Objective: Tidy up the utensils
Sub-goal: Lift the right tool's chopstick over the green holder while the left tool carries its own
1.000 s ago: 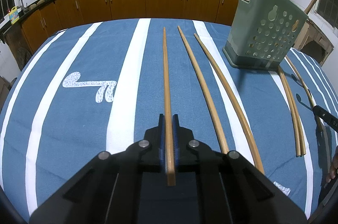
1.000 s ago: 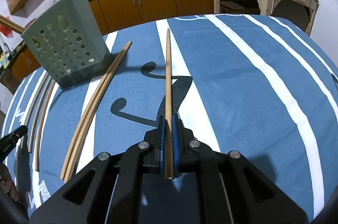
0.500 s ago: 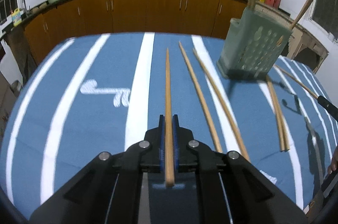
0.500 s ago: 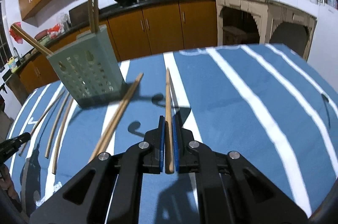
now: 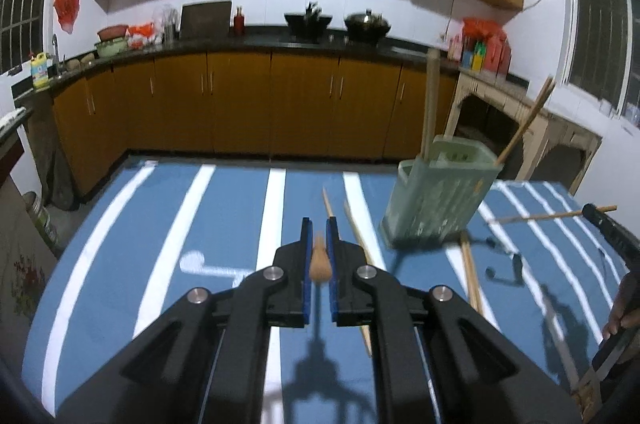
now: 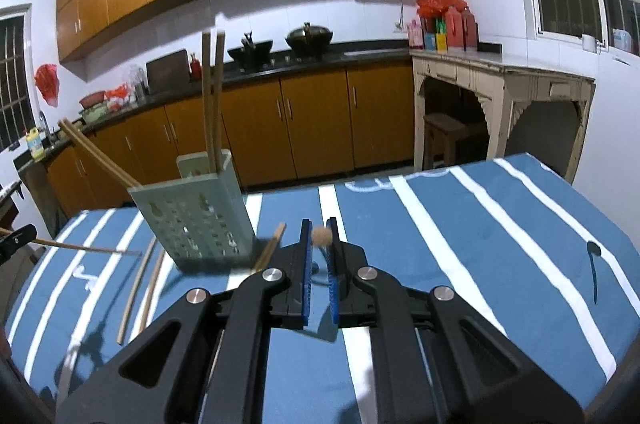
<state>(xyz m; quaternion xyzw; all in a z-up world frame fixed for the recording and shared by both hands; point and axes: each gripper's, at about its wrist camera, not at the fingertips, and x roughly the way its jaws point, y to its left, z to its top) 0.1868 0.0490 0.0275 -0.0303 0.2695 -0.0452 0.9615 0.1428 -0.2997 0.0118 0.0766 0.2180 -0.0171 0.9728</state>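
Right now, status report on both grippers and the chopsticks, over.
Left hand-held gripper shut on a chopstick. Right hand-held gripper likewise. Holder ahead, loose chopsticks beside it.

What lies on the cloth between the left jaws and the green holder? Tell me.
In the left wrist view, two loose chopsticks lie on the striped cloth between the left gripper and the green holder.

Table surface: blue cloth point(image 5: 240, 216) with white stripes, covering the whole top.
On it: green perforated utensil holder point(image 5: 436, 200) standing upright; two loose chopsticks point(image 5: 352, 224) lying left of the holder, another pair point(image 6: 276, 248) at its other side.
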